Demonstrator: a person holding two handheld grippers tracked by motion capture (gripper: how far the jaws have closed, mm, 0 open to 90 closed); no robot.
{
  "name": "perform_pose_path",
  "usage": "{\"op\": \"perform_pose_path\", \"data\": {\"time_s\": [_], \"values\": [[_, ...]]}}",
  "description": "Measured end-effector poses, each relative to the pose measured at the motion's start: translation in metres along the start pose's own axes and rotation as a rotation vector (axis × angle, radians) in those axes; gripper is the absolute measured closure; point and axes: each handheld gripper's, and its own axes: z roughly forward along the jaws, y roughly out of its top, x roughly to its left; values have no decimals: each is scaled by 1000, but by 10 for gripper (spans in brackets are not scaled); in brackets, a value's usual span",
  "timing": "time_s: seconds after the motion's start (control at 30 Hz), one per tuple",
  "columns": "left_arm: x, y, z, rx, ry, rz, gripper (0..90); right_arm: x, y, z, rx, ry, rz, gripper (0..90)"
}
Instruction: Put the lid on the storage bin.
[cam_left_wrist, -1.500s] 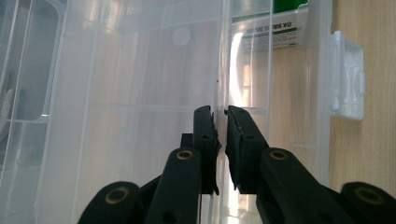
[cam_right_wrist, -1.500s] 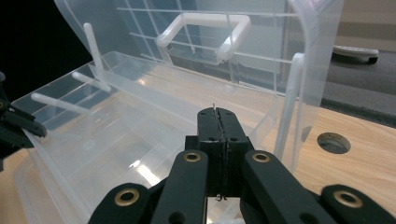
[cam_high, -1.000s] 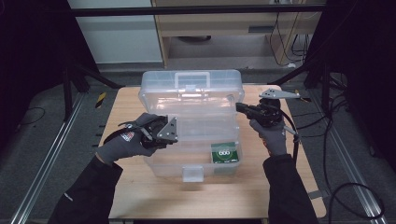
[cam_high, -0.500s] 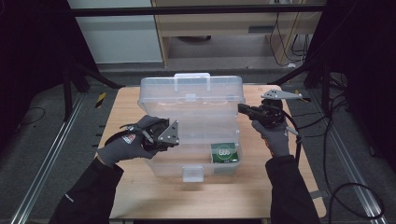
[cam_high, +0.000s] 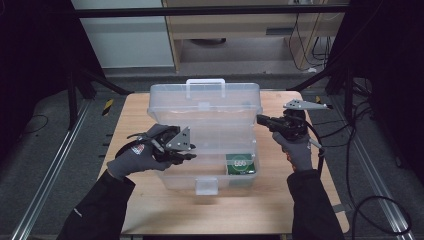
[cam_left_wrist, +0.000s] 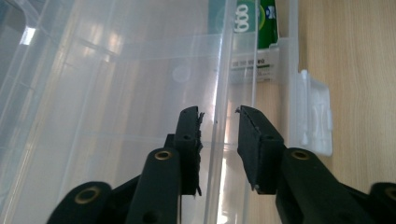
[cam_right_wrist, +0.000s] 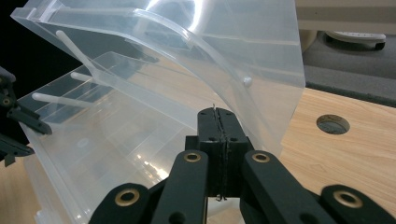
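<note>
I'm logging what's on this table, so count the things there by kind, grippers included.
Clear plastic box with its lid up: 1
Green packet inside the box: 1
Grippers: 2, the left gripper with jaws apart astride the box's wall, the right gripper shut at the lid's edge
Total: 4

Left gripper (cam_left_wrist: 218, 116) jaws just opening, seemingly parted; right gripper (cam_right_wrist: 218, 116) jaws closed.
</note>
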Motion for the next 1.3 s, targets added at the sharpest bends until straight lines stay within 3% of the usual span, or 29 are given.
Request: {"op": "perform_pose_path", "data": {"time_s": [0.07, 0.1, 0.13, 0.2, 0.23, 0.33, 0.63, 0.87, 1.07, 1.3], "values": [[1, -1, -3, -46, 0, -35, 649, 1, 0, 0, 4, 0, -3, 900], [1, -1, -3, -46, 0, -35, 638, 1, 0, 0, 4, 0, -3, 900], [1, -3, -5, -94, 2, -75, 625, 2, 0, -1, 9, -3, -7, 900], [2, -5, -7, -137, 5, -114, 614, 2, -1, -2, 13, -2, -6, 900], [2, -5, -7, -137, 5, -114, 609, 2, -1, -2, 13, -2, -6, 900], [4, -11, -6, -211, -5, -192, 571, 3, -2, -2, 18, -2, -6, 900], [0, -18, 0, -277, 55, -320, 530, 1, -8, -3, 23, 4, 6, 900], [-4, -18, -4, -311, 66, -345, 541, 1, -9, -6, 28, 5, 2, 900], [-4, -22, -14, -325, 111, -366, 565, 1, -10, -7, 28, 0, 0, 900], [-1, -31, -22, -318, 171, -415, 672, 1, -11, -8, 28, 2, 2, 900]]}}
